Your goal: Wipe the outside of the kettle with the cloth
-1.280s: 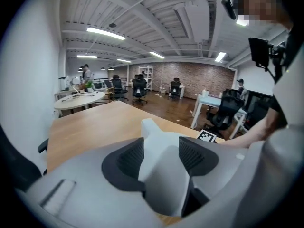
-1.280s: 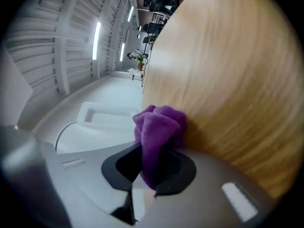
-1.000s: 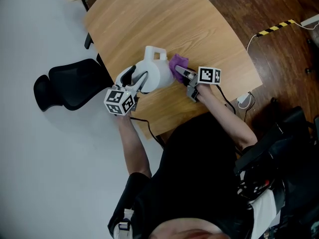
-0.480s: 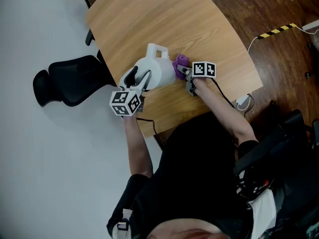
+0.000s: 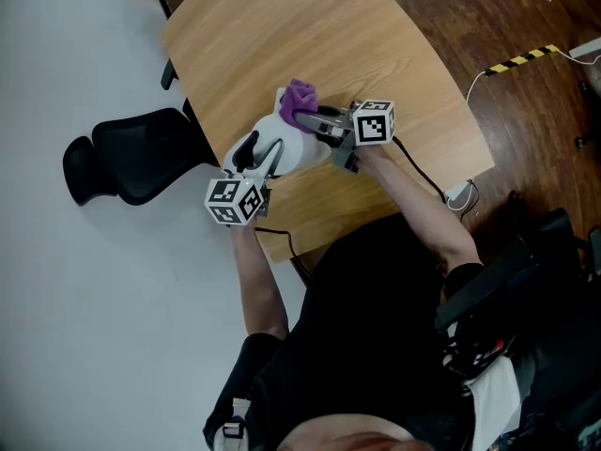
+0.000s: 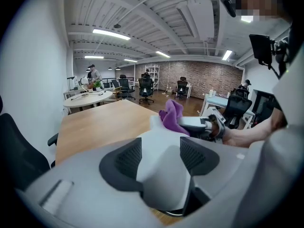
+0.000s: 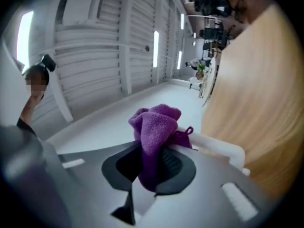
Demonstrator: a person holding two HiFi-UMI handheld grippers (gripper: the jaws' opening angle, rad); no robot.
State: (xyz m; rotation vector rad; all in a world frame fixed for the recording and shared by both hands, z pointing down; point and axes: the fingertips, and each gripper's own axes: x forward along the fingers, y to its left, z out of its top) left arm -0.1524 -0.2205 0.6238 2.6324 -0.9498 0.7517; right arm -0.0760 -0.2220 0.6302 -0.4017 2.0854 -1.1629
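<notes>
Left gripper [image 5: 263, 151], fingers clamped on the white plastic kettle [image 5: 302, 148] on the wooden table [image 5: 282, 36], is steadying it while right gripper [image 5: 308, 117], fingers pinching the purple fleece cloth [image 5: 300, 93], is rising from its side to its top handle, extending the wipe.

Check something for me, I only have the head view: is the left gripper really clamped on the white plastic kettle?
Observer: Yes. In the left gripper view, the left gripper's black pads press both sides of the white plastic kettle's rounded body.
Operator: And the other one?
Observer: The right gripper view shows the right gripper shut on a purple fleece cloth, bunched above its pads.
Operator: Is the cloth on the kettle?
Observer: Its edge appears to lie against the white handle bar on top.
</notes>
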